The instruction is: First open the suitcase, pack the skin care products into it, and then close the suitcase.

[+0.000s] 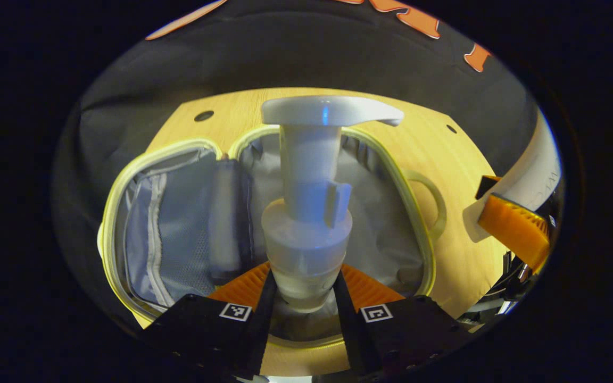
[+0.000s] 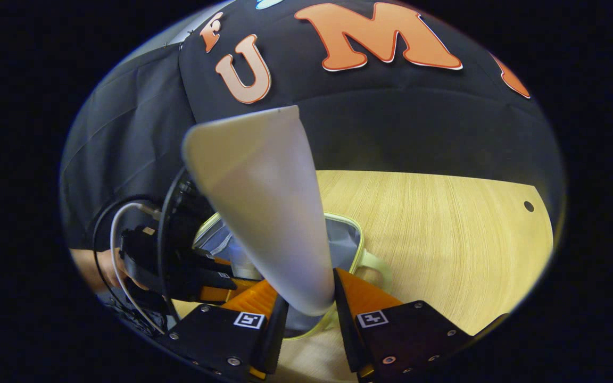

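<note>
A pale yellow suitcase (image 1: 125, 175) lies open flat on the wooden table (image 1: 461, 175), showing grey lining and a mesh pocket. My left gripper (image 1: 305, 290) is shut on a pump bottle (image 1: 309, 234), which stands upright over the case's right half with its white pump head on top. In the right gripper view, my right gripper (image 2: 306, 308) is shut on a white tube (image 2: 264, 202) that flares wide toward its far end. That tube hangs above the suitcase (image 2: 357, 244), near its handle. The right gripper (image 1: 514, 229) and its tube (image 1: 535, 170) also appear at the right edge of the left gripper view.
The booth's black cloth wall stands behind the table. Bare wood (image 2: 445, 239) stretches to the right of the suitcase in the right gripper view. A hand and cables (image 2: 125, 255) with the left gripper sit at that view's left. Small holes (image 1: 204, 115) mark the tabletop.
</note>
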A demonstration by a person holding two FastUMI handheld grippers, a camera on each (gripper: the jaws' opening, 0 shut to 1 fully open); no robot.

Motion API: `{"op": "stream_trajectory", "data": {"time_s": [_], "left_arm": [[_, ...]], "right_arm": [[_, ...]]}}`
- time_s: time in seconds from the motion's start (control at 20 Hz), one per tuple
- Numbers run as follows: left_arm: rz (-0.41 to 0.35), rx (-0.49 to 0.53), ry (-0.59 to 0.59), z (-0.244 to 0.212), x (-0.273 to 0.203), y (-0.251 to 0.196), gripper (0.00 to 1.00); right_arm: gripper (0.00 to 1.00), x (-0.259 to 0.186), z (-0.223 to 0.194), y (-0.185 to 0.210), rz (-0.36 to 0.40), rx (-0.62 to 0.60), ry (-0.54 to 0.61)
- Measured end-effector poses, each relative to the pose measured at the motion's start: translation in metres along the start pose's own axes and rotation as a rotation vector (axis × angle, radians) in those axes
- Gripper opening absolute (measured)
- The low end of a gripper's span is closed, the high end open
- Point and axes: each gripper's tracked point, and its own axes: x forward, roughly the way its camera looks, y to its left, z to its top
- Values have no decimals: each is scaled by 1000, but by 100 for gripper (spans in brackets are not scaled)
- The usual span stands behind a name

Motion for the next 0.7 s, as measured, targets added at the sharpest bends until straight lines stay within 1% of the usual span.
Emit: {"op": "stream_trajectory", "data": {"time_s": [0.1,0.15,0.25,0.3,0.35,0.4,0.5,0.55,0.6,0.65,0.7], "left_arm": [[-13,-40,48,-5,5,-1,60],[-9,-39,42,-2,4,-2,60],[34,-27,106,-7,16,9,59],[42,-30,123,-9,23,10,58],[33,-35,116,-7,29,8,60],[32,-43,113,-7,33,9,60],[62,-72,93,-5,32,11,60],[58,-87,65,-1,30,11,62],[50,-107,26,5,26,10,62],[42,-120,-17,11,21,10,63],[49,-120,-59,18,11,15,65]], "right_arm": [[49,6,-3,0,-5,7,14],[49,8,-5,0,-7,13,23],[49,11,-8,-1,-8,25,45],[49,14,-9,-2,-10,29,56],[49,17,-14,-3,-13,30,61],[49,20,-16,-3,-19,34,68],[49,27,-22,-3,-16,52,91],[49,29,-27,-1,-8,65,104],[43,30,-30,-1,-7,73,117],[49,34,-32,0,-6,76,128],[49,39,-33,2,-7,76,137]]}}
